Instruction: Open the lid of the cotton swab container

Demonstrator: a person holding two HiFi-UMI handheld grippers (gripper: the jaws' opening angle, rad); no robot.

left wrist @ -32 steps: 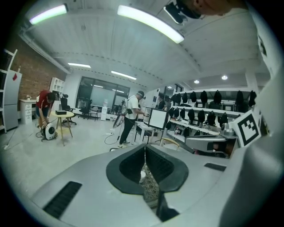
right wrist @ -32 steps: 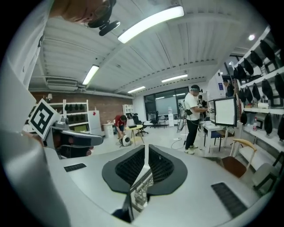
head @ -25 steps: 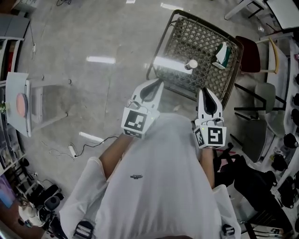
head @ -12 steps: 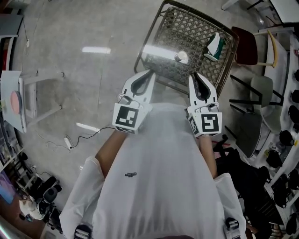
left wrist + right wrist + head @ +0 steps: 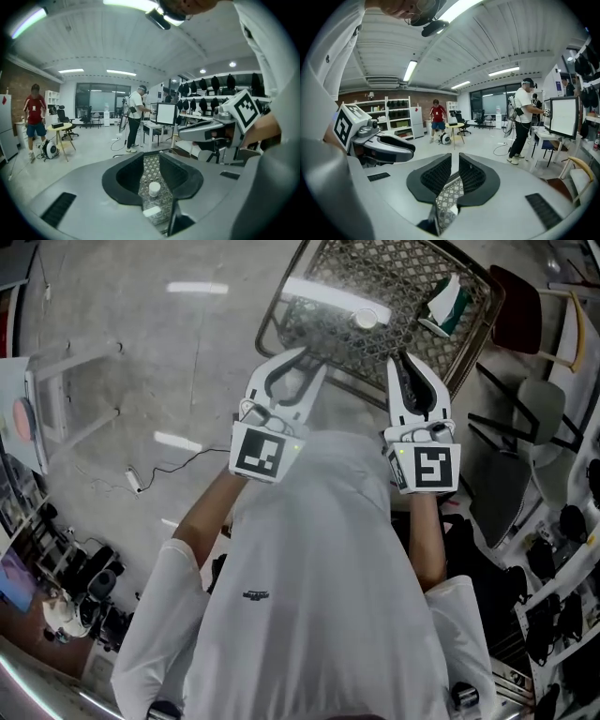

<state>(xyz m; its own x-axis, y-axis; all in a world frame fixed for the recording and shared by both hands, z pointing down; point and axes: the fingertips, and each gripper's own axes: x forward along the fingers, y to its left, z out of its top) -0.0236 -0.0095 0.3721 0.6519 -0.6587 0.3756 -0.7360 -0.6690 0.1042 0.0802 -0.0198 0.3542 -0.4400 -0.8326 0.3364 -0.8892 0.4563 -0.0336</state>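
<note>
Head view, table: we saw a metal lattice table (image 5: 403, 273) at the top of the picture, ahead of both grippers.
Head view, swab container: the swab container (image 5: 366, 318), small, round and white, stood upright on the table near its front edge, apart from both grippers and touched by neither.
Head view, packet: a green and white packet (image 5: 445, 294) lay on the table to the right of the swab container.
Head view, left gripper: the left gripper (image 5: 309, 360) pointed at the table's near edge, its jaws a little apart.
Head view, right gripper: the right gripper (image 5: 401, 364) pointed at the same edge, its jaws drawn together.

Left gripper view, jaws: the left gripper (image 5: 151, 157) had just been opening; its jaws stood slightly apart with nothing between the pads.
Left gripper view, swab container: we saw the swab container (image 5: 154, 189) through the gap, farther off on the table (image 5: 152, 168), with a flat white piece (image 5: 151, 211) lying nearer to us.
Left gripper view, room: a person in a red top (image 5: 35, 112) and a person in a white top (image 5: 136, 117) stood well behind.

Right gripper view, jaws: the right gripper (image 5: 455, 161) was closed to a thin slit and held nothing.
Right gripper view, table: a strip of the table (image 5: 447, 199) showed below the jaws.
Right gripper view, room: a small yellow table (image 5: 454, 125) stood far back on the floor.
</note>
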